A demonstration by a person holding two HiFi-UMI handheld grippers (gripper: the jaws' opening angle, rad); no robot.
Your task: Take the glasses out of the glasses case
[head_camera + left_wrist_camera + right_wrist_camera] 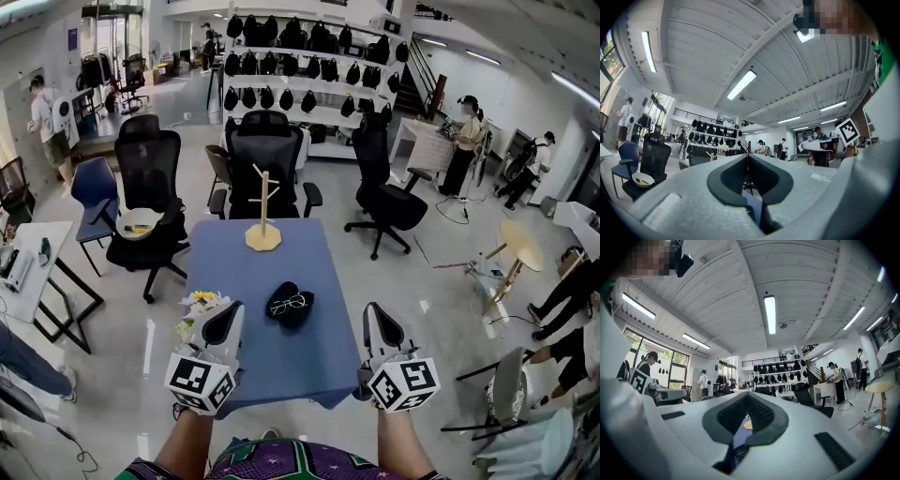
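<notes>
Glasses [289, 303], one pair, rest on one case [301, 321]; left tool [228, 316] and right tool [375, 319] both closed, empty.

The glasses case [291, 309] is black and soft-looking, a low rounded shape lying flat on the blue counter [239, 281], about midway across it and somewhat toward the near edge. The glasses [288, 303] rest on top of the case, touching it, their thin pale wire frame clear against the black. Both rounded lenses face upward, side by side. Whether the case is open or closed beneath them cannot be told.
</notes>
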